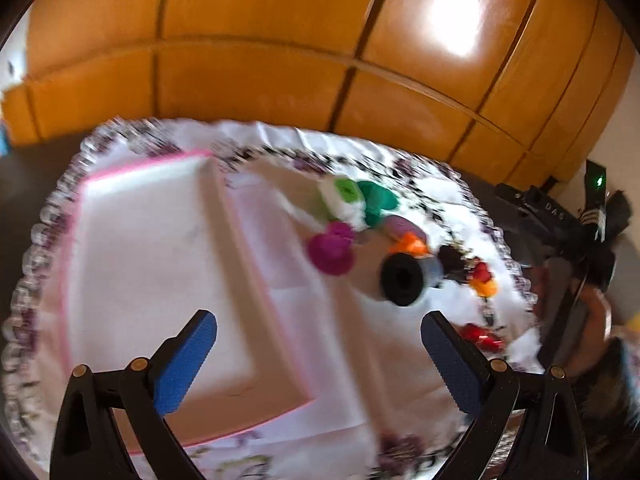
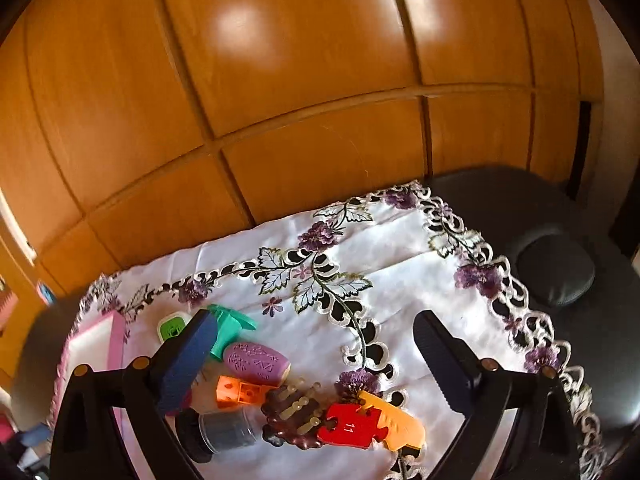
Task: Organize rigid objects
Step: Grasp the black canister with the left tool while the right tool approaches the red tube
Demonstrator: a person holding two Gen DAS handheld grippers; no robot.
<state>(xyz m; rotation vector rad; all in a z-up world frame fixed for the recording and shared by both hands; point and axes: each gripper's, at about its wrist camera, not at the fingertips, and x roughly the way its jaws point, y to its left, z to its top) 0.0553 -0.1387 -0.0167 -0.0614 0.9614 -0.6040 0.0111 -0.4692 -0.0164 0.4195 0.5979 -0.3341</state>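
**Both tools unladen above the pile; first pick pending**

Left gripper (image 1: 319,354) spread wide, empty, over pink-rimmed divided tray (image 1: 100,176). Right gripper (image 2: 316,354) likewise apart, empty. Pieces clustered on embroidered tablecloth (image 2: 400,248) beside tray: red puzzle piece (image 2: 349,426), purple oval (image 2: 256,362), orange block (image 2: 238,391). Best to take outermost piece first, squarely by its rigid edges.
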